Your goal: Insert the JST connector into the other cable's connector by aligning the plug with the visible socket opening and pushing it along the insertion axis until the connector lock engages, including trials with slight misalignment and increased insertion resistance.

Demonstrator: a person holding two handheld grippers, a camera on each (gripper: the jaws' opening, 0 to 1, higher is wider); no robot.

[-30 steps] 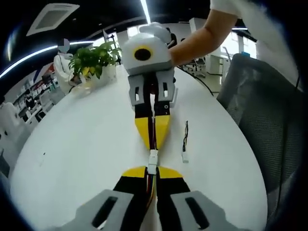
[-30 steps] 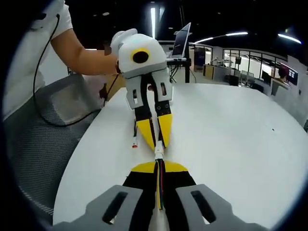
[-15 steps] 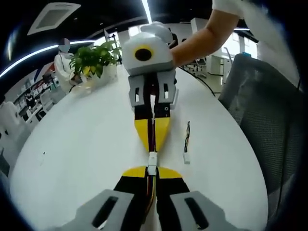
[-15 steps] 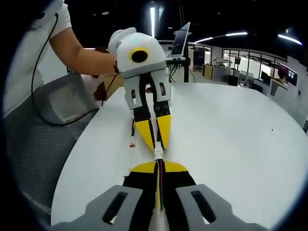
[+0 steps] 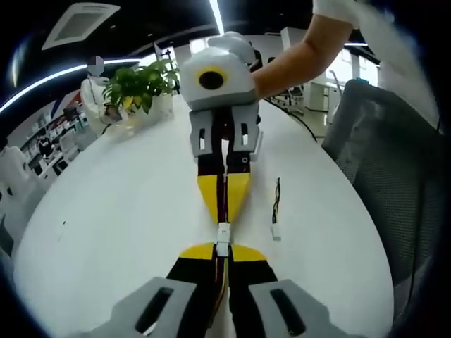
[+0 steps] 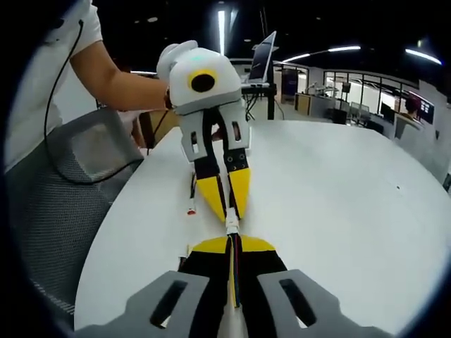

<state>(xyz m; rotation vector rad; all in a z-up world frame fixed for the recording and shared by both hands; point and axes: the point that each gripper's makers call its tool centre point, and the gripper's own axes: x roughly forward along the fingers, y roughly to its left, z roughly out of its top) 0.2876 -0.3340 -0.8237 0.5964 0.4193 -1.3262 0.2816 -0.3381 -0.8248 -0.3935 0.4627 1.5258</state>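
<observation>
White connectors [image 5: 223, 238] are held nose to nose, in line, between the clamped left hand-held gripper [image 5: 223, 255] and right hand-held gripper [image 6: 233, 246].

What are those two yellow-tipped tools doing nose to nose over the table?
A person holds a hand-held gripper in each hand. The left gripper and right gripper each pinch a cable, tips facing, with the white connectors meeting between them. A spare cable lies on the table.
</observation>
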